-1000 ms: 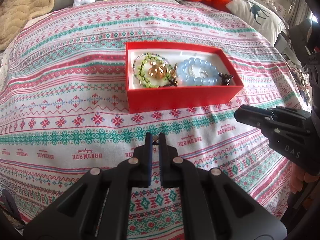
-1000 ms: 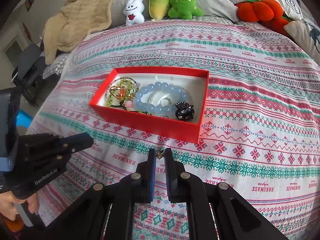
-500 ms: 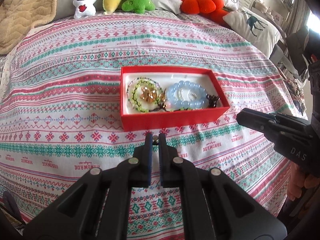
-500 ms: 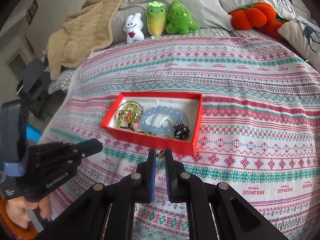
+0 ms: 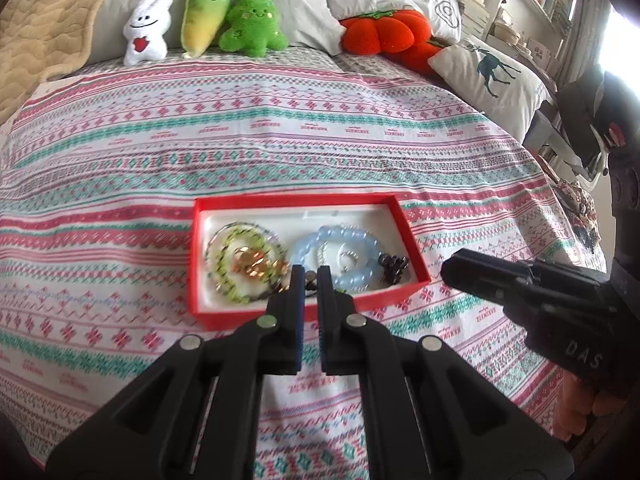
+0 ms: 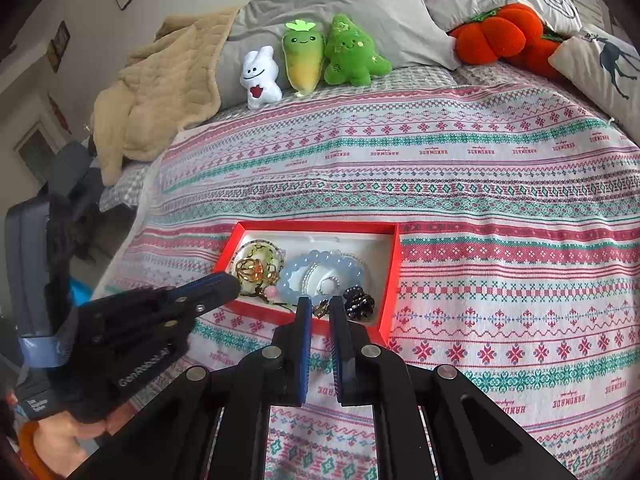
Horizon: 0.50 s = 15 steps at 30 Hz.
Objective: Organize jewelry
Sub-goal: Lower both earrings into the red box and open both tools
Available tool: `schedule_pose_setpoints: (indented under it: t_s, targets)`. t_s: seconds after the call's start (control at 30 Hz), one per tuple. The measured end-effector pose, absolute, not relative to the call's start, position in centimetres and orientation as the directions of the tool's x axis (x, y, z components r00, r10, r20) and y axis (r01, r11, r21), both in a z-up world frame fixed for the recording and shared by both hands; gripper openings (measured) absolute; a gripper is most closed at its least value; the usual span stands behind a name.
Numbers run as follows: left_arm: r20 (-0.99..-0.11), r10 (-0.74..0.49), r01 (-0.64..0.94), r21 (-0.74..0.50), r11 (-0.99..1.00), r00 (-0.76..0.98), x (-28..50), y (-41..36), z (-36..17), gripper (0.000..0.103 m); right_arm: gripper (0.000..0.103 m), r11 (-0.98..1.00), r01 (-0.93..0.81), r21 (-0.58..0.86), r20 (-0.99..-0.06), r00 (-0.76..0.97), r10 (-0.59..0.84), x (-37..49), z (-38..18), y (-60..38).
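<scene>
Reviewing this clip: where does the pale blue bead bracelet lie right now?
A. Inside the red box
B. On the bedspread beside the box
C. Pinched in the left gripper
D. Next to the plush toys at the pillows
A: the pale blue bead bracelet lies on the white lining inside the red box, beside the green bead bracelet.

Bedroom, bed (image 6: 480, 184), pillows (image 6: 360, 8), plush toys (image 6: 304, 56)

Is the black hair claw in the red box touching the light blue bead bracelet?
Cannot tell. In the right wrist view the black hair claw lies right beside the light blue bead bracelet, but neither view plainly shows contact or a gap.
</scene>
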<state>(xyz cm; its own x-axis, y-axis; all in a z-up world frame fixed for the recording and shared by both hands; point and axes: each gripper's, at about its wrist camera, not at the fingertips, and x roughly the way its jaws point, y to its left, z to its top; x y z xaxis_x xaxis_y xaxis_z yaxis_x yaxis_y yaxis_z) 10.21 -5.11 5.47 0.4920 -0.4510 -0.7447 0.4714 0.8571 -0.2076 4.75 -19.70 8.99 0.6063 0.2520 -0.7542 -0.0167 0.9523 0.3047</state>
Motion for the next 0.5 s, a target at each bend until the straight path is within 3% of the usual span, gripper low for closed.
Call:
schedule_pose_setpoints:
  t_s: [0.43, 0.5]
  targets:
    - [-0.754, -0.416, 0.460, -0.171, 0.871, 0.508, 12.7, -8.0, 3.1, 0.007, 0.009, 0.950, 0.009, 0.311, -0.766, 0.594, 0.245, 6.4, 7.7, -21.6]
    - [-0.759, -0.403, 0.448, -0.165, 0.879, 0.511, 12.8, -8.0, 3.0, 0.017, 0.009, 0.950, 0.006, 0.311, -0.767, 0.593, 0.247, 6.6, 7.7, -21.7]
